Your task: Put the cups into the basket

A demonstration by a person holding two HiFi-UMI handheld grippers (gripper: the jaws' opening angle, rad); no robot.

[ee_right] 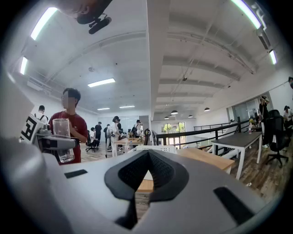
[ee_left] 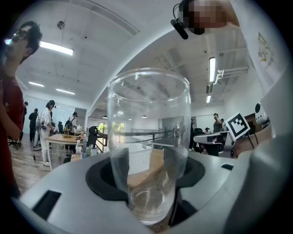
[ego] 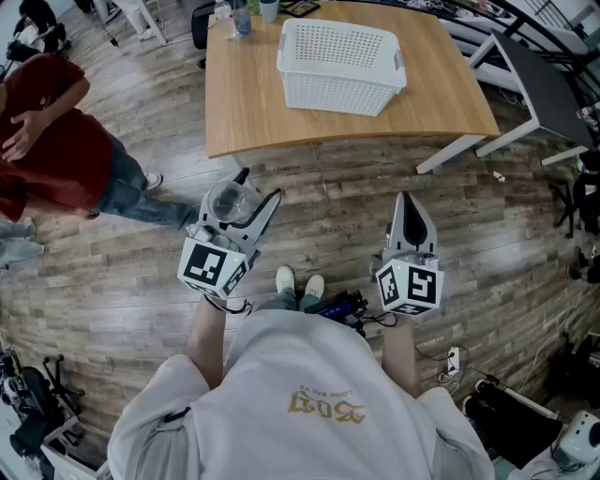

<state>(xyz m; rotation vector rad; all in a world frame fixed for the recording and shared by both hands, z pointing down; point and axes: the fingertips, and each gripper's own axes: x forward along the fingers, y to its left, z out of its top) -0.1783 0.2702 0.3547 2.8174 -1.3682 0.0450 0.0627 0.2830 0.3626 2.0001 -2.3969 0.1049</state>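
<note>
I hold a clear glass cup [ego: 228, 200] in my left tongs [ego: 251, 192]. The two jaws stand wide apart with the cup between them, and they squeeze it on both sides, down near its thick bottom. In the left gripper view the cup [ee_left: 149, 146] stands straight up, open end on top, and it fills the middle of the picture. The dark pads [ee_left: 98, 176] press on the low part of the glass, and most of the cup sticks up above the jaws. The cup is in the air over the wood floor [ego: 328, 216], not on the table [ego: 253, 103]. My right tongs [ego: 405, 202] are shut tight. The two jaws touch and make one point, and nothing is between them. In the right gripper view I can see the cup [ee_right: 64, 139] off to the left, well apart from those shut jaws. Both tongs point flat toward the table in front of me. The white basket [ego: 337, 94] sits on the table, toward its far side. It is well away from the cup and from both tongs. Some bottles [ego: 242, 17] stand at the far edge of the table, next to the basket. A person in a red shirt [ego: 47, 141] stands on the floor to my left.
</note>
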